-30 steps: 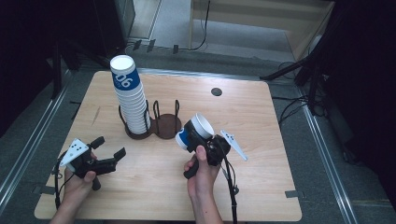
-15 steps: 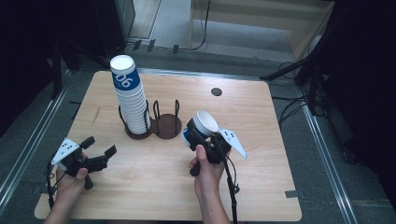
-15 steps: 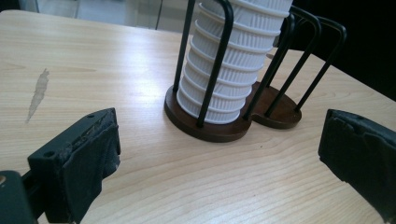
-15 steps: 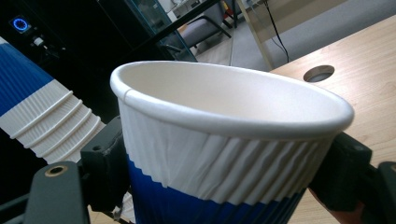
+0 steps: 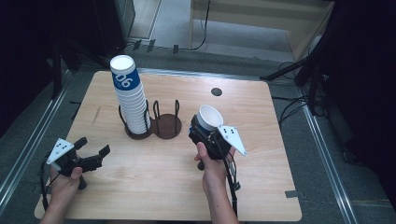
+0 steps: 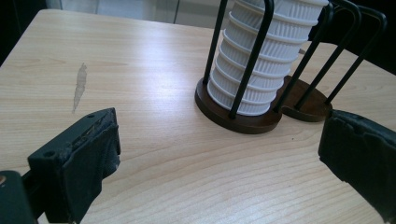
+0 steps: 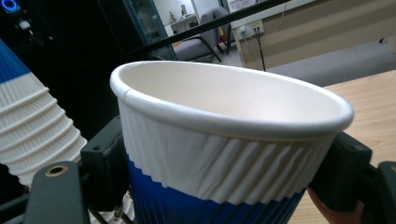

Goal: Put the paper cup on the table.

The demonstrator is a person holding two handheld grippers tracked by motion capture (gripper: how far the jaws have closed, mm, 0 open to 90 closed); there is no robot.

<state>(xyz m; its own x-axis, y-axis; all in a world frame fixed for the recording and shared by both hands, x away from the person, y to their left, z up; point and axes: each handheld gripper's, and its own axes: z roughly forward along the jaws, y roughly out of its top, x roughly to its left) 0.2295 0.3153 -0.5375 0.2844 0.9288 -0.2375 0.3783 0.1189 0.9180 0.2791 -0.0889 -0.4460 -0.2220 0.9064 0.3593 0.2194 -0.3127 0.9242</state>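
A light wooden bench (image 5: 140, 186) with rounded corners is carrying a dark double-ring cup holder (image 5: 161, 126) near its middle. A tall stack of white ribbed cups (image 5: 133, 105) is standing in the holder's left ring, and a faint pale scuff (image 6: 79, 86) is showing on the bench's surface.

text: "96" | colour: white on blue band | on: top cup (image 5: 126, 80) of stack

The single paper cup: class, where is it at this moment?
In the high view the single paper cup sits right of centre, clamped in the right tongs, just right of the wooden holder.
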